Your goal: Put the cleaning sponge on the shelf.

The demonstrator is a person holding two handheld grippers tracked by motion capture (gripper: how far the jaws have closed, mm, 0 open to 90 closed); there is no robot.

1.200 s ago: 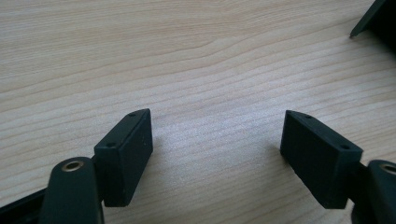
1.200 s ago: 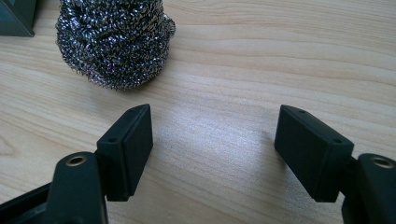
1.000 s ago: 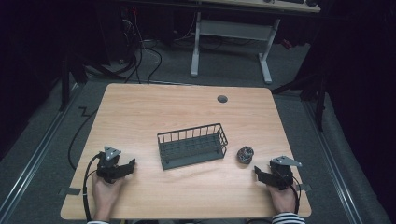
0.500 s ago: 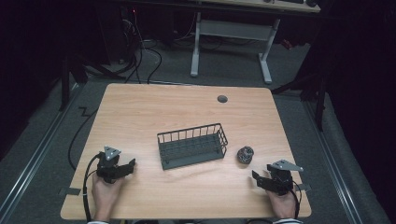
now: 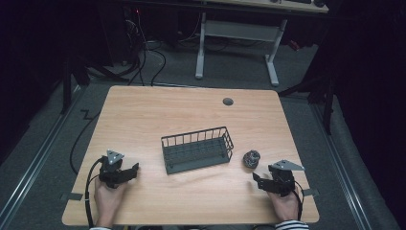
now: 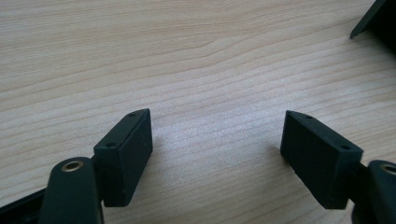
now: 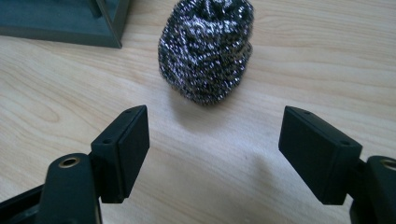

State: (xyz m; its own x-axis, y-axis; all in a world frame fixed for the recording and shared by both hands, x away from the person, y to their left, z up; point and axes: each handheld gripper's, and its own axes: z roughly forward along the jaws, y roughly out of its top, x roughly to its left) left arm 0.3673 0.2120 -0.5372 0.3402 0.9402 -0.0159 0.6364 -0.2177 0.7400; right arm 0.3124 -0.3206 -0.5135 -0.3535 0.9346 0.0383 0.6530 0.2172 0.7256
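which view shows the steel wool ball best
The right gripper view: the steel wool ball sits close and sharp, just ahead of the open right claw, beside the basket. The high view shows it as a small dark blob. The left gripper view offers bare table.

Dark room, one lit desk, clutter behind it.

The light wood desk (image 5: 143, 110) sits square in frame, a round dark grommet (image 5: 228, 101) near its far edge, right of centre. Beyond it stands a second table's white frame (image 5: 237, 33), two legs and a crossbar on grey carpet. Black cables (image 5: 143, 52) loop across the floor at back left, and one zigzags along the desk's left side. A metal floor rail (image 5: 33, 163) runs diagonally at left, another at right. Small tape tabs stick out at both near corners.
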